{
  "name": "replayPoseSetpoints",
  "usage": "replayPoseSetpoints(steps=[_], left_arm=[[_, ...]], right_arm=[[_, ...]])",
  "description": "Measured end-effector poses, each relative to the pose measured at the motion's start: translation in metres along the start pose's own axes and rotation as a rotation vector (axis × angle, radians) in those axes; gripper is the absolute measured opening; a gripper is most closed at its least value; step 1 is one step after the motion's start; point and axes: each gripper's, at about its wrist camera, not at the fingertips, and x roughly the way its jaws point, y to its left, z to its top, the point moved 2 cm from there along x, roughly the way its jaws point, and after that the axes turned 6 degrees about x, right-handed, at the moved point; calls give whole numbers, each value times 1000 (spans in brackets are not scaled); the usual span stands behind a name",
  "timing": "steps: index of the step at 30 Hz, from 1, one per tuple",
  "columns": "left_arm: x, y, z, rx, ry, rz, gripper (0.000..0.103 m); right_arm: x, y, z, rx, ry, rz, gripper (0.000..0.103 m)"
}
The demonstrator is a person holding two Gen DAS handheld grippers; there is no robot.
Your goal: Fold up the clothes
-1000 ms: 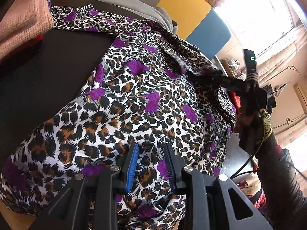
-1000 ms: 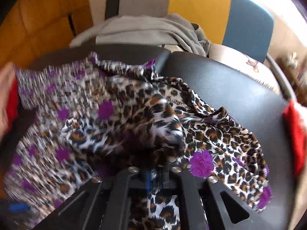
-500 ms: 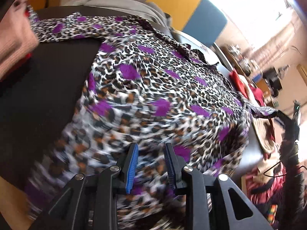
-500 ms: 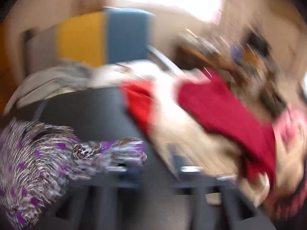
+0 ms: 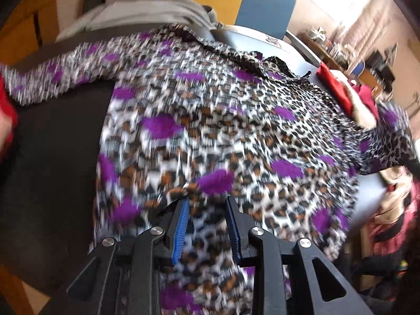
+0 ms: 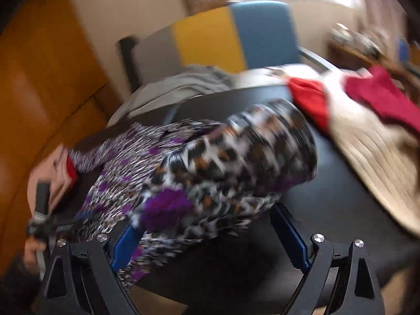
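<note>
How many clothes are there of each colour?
Leopard print with purple flowers: 1, the leopard garment
Grey: 1, the grey garment
Red: 2, the bright red cloth and the dark red cloth
Cream: 1, the cream ribbed piece
Total: 5

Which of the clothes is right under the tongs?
The spotty leopard top with purple flowers. The grey one and the red one lie farther off at the table's edges.

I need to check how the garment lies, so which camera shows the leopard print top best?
The left wrist view: the leopard print top spreads across most of the dark table. The right wrist view shows only a blurred, bunched end.
</note>
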Motion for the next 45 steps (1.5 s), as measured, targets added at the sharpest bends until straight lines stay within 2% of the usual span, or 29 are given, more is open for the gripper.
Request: replayPoseSetpoints(steps=[2,4,7,8,10,12,14,16,17,19,21,22,23,24,25,26,27,30,32,33,35,37,38,39,41,42,45], left_arm=[[6,3,8,-10,2,14,28],[9,9,12,-28,-2,21,28],[10,25,10,-94,-9,-29,28],[9,26,8,-96,-15,-38,27],[7,27,5,-93,-32,-47,26],[4,27,3,-84,-44,-46,26],[3,24,3,-84,-44,-32,26],[2,23,3,-100,-40,-32,26],[2,23,3,-109,-39,-33,26],[0,26,2,-129,-41,-50,26],[0,29,0,-155,-46,-74,26],[0,30,-1,-161,-48,-81,26],[0,31,-1,-165,-48,-87,26],[0,31,-2,-169,-49,-93,26],[0,32,-2,-168,-50,-94,26],[0,31,-3,-164,-50,-92,26],[1,30,-3,-157,-52,-88,26],[1,27,-4,-138,-54,-72,26],[0,25,-4,-141,-50,-67,27],[0,25,-4,-143,-48,-65,30],[0,21,-3,-123,-42,-49,33],[-1,18,-4,-117,-34,-27,33],[-1,17,-3,-118,-28,-20,33],[-1,17,-4,-119,-24,-18,33],[-2,18,-5,-120,-21,-18,33],[-3,18,-5,-121,-19,-18,33],[-4,20,-7,-124,-13,-19,33]], right_arm=[[-7,15,6,-56,-44,-90,93],[-22,11,16,-104,-97,-260,93],[-58,-35,26,5,-145,-446,94],[-69,-50,29,65,-153,-452,94],[-87,-62,29,136,-181,-334,94],[-84,-41,24,61,-176,-255,100],[-52,0,16,-62,-125,-134,103],[-9,42,10,-170,-56,-69,103],[14,63,5,-238,-27,-77,103],[52,90,-5,-354,5,-162,103],[87,102,-18,-458,57,-251,102],[99,95,-21,-476,88,-293,100],[108,85,-23,-479,118,-332,73],[110,71,-19,-443,140,-340,15],[102,48,-13,-378,139,-355,2],[91,22,-6,-309,130,-381,6],[81,-3,0,-240,121,-408,6],[33,-96,12,-97,90,-621,7],[-11,-160,15,44,70,-757,8],[-35,-186,14,119,53,-799,15],[-69,-203,11,193,4,-744,18],[-89,-200,6,223,-29,-630,42],[-85,-183,3,198,-23,-540,64],[-80,-165,-1,167,-13,-447,72],[-57,-109,-11,72,27,-208,72],[-41,-81,-16,23,49,-116,72],[17,23,-40,-181,160,72,73]])
